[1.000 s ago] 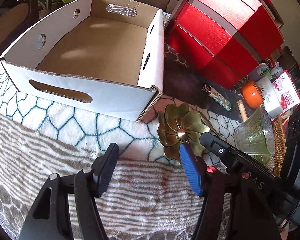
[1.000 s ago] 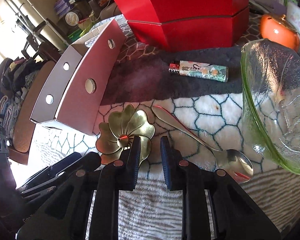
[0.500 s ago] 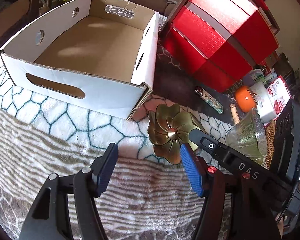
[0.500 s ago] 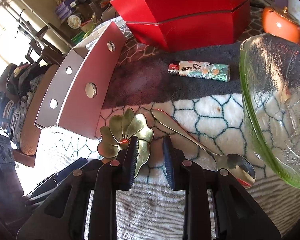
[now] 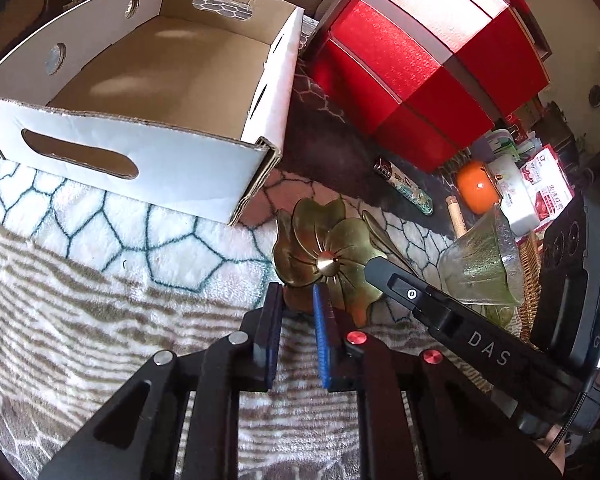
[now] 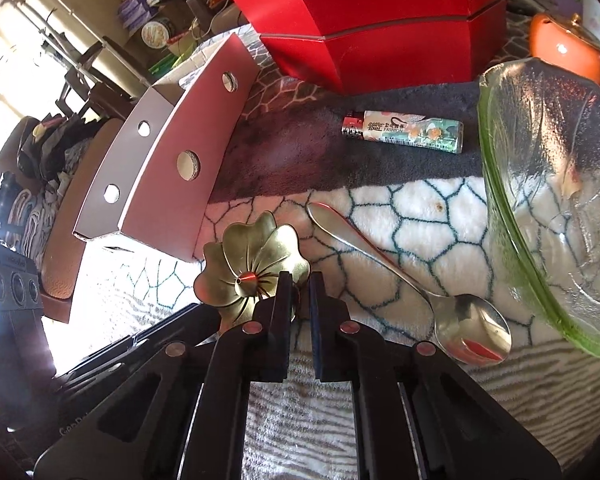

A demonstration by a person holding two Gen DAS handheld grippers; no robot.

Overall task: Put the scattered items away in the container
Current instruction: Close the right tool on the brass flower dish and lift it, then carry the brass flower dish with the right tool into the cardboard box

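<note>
Left wrist view: the left gripper [image 5: 296, 300], wide apart 0.5 s ago, is now seen narrowed onto the near rim of the brass flower-shaped dish [image 5: 326, 256]. The dish lies on the patterned blanket [image 5: 100, 280], just beside the corner of the cardboard box [image 5: 148, 160], in which nothing is seen.

Right wrist view: the right gripper [image 6: 300, 292] is drawn narrow at the dish's opposite rim; contact cannot be confirmed. A spoon [image 6: 400, 280] and lighter [image 6: 404, 131] are left scattered. Lifting is judged imminent.
</note>
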